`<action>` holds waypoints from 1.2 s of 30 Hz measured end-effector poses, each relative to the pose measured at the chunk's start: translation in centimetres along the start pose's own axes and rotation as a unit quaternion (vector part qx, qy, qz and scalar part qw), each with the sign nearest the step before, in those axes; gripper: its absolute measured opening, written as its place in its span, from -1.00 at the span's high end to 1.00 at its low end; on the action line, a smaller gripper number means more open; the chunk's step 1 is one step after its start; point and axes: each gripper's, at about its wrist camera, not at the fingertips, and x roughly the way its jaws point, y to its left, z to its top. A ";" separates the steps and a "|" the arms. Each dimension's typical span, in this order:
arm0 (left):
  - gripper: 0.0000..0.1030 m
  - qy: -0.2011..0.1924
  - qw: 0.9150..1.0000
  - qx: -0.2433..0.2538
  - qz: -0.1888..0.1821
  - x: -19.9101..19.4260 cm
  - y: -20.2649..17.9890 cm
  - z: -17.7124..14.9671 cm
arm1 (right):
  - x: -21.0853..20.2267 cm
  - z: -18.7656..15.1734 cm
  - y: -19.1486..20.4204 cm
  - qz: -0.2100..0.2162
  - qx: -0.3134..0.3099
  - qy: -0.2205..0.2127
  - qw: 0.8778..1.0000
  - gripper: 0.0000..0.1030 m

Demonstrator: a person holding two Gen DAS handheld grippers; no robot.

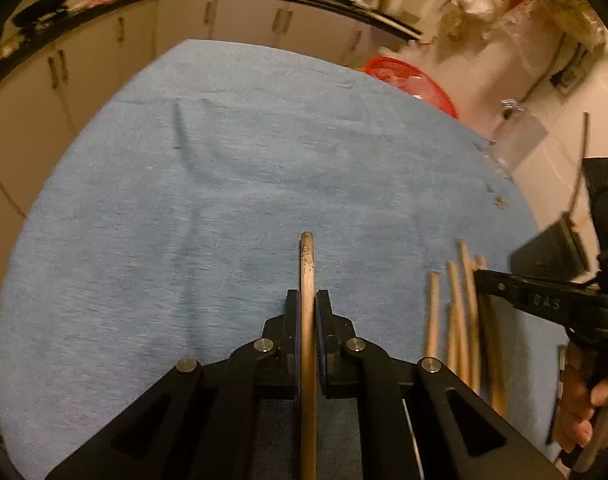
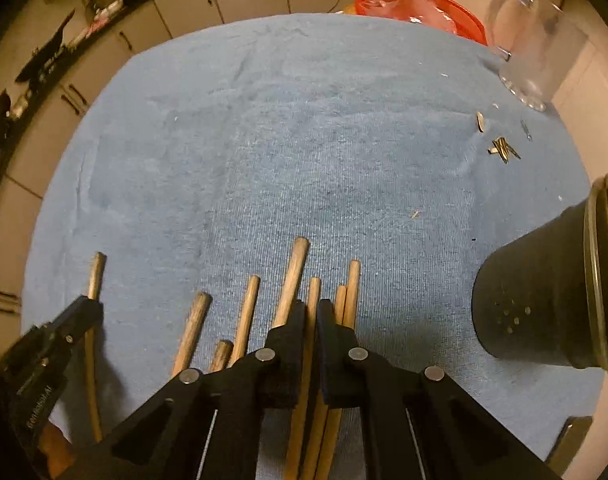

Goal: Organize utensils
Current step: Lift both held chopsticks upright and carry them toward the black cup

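Note:
My left gripper (image 1: 307, 300) is shut on one wooden utensil handle (image 1: 307, 264) and holds it over the blue towel (image 1: 223, 200). It also shows at the left of the right wrist view (image 2: 85, 308), with its handle (image 2: 95, 270). My right gripper (image 2: 311, 308) is shut on a thin wooden handle (image 2: 313, 292) within a row of several wooden handles (image 2: 243, 312) lying on the towel (image 2: 304, 140). The same row (image 1: 460, 312) shows at the right of the left wrist view, with the right gripper (image 1: 480, 276) reaching in. A black perforated utensil holder (image 2: 544, 304) lies on its side at the right.
A clear glass jar (image 2: 540, 44) and a red basin (image 2: 420, 8) sit at the towel's far right. Small metal bits (image 2: 504, 148) lie near the jar. Kitchen cabinets (image 1: 183, 28) stand beyond the table.

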 end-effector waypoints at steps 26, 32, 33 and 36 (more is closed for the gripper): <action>0.86 -0.147 0.986 0.058 -0.048 -17.1 -6.7 -4.4 | -21.2 -14.7 -2.3 0.122 -0.009 -0.288 0.950 0.88; 0.86 -0.157 0.984 0.070 -0.049 -18.6 -7.8 -4.7 | -21.9 -15.5 -3.1 0.127 -0.004 -0.303 0.944 0.88; 0.86 -0.158 0.984 0.070 -0.049 -18.8 -7.9 -4.7 | -22.0 -15.5 -3.2 0.129 -0.003 -0.305 0.944 0.88; 0.86 -0.163 0.983 0.075 -0.049 -19.3 -8.3 -4.8 | -22.6 -15.7 -3.7 0.132 -0.001 -0.313 0.940 0.88</action>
